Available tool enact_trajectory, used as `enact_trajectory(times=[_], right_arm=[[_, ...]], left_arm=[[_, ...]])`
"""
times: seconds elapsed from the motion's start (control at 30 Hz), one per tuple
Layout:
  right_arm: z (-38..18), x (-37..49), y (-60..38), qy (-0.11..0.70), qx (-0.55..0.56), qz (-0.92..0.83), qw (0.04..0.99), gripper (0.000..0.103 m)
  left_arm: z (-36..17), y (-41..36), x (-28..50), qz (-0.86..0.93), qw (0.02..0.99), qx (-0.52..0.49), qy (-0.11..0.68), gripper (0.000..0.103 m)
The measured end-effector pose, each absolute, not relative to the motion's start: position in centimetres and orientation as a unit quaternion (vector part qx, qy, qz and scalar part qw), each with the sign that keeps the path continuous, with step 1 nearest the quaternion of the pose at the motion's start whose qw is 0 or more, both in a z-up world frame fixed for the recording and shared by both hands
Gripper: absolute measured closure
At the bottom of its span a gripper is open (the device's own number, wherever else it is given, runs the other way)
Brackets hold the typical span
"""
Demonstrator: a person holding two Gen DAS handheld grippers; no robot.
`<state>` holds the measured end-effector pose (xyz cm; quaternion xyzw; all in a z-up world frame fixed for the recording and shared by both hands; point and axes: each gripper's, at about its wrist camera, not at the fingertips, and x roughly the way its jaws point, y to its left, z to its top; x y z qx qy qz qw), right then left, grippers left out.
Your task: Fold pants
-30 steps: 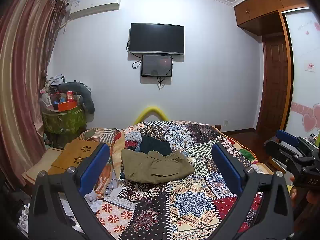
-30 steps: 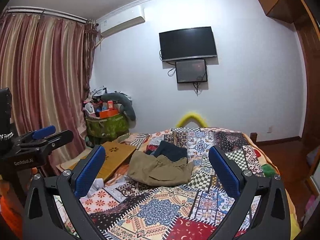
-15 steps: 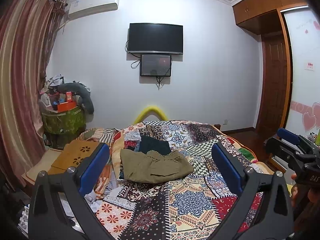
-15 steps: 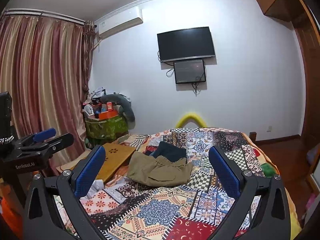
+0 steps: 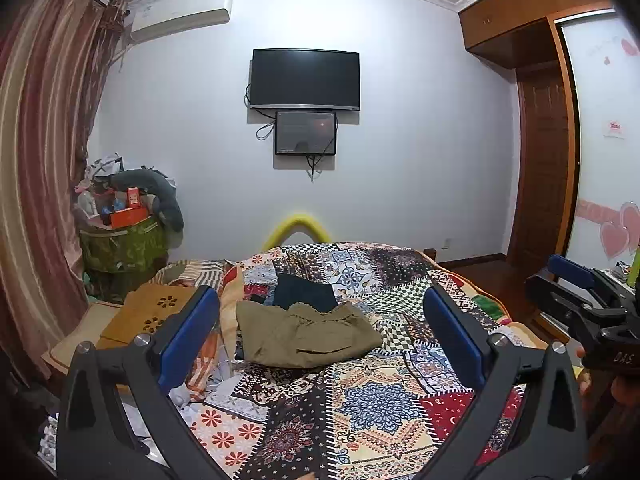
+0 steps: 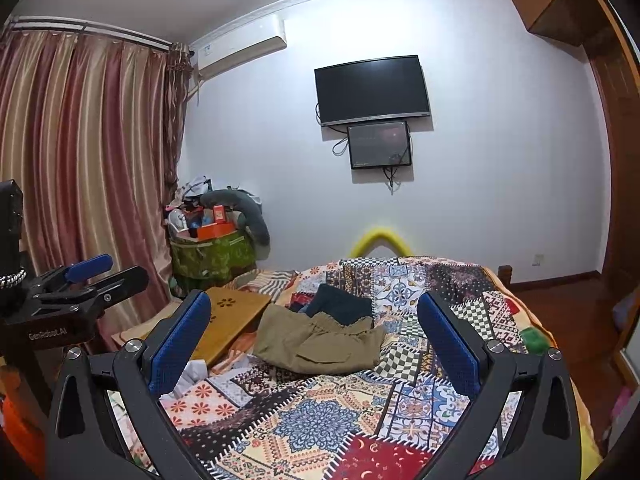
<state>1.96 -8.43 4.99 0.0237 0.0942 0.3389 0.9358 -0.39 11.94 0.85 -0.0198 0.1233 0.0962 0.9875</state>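
Both tools released above the bed, khaki pants lying ahead.

The left tool (image 5: 320,332) and the right tool (image 6: 314,330) each have their blue-padded fingers spread wide with nothing between them, held over the near end of the patchwork quilt (image 5: 372,400). Well ahead of both, the khaki pants (image 5: 306,336) lie bunched in a folded heap on the quilt, their far edge overlapping a dark garment (image 5: 304,292). A wooden board (image 6: 232,320) sits beside them on the left.

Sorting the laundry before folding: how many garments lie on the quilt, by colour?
Olive-khaki pants: 1
Dark navy garment: 1
Total: 2, lying on the patchwork quilt; neither open tool touches them.
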Motion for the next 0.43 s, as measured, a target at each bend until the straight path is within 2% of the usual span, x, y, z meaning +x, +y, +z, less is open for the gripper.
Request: enact_trajectory(times=[0.43], right_arm=[[4.52, 2.19, -8.42, 0.100, 0.025, 0.338, 0.935, 0.001]], left_arm=[[0.76, 11.47, -0.40, 0.088, 0.988, -0.014, 0.123, 0.000]])
